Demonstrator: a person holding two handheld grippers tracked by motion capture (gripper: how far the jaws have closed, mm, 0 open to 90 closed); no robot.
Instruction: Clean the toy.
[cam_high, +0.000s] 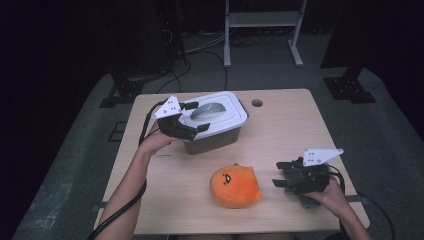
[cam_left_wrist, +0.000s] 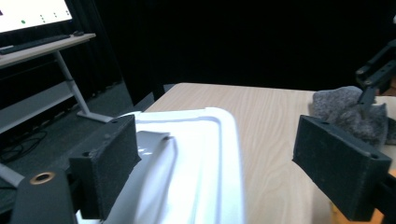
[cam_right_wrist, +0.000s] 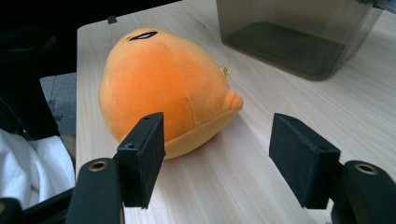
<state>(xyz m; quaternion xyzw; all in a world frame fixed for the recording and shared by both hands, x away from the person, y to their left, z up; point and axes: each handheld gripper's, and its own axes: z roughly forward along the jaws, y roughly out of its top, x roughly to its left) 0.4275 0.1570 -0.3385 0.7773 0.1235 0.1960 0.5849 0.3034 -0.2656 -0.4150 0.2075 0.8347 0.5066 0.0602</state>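
High view: our left gripper hovers wide over the white lid, still on its box. Our right gripper gapes empty; the orange plush lies just ahead, ungrasped, on the tabletop.

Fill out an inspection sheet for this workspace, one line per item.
Surface: light wood table, round hole near the far edge.
Job's things: grey bin with white lid on; orange plush lying in front of it.
Clutter: grey fuzzy lump on the table by the right tool.
Grippers: left tool open at the lid's left edge, one pad above the lid; right tool open, facing the plush, apart from it.
Cables: black cable trailing from the left tool; more on the floor behind.
Surroundings: dark room, grey carpet, white frame, black stands.
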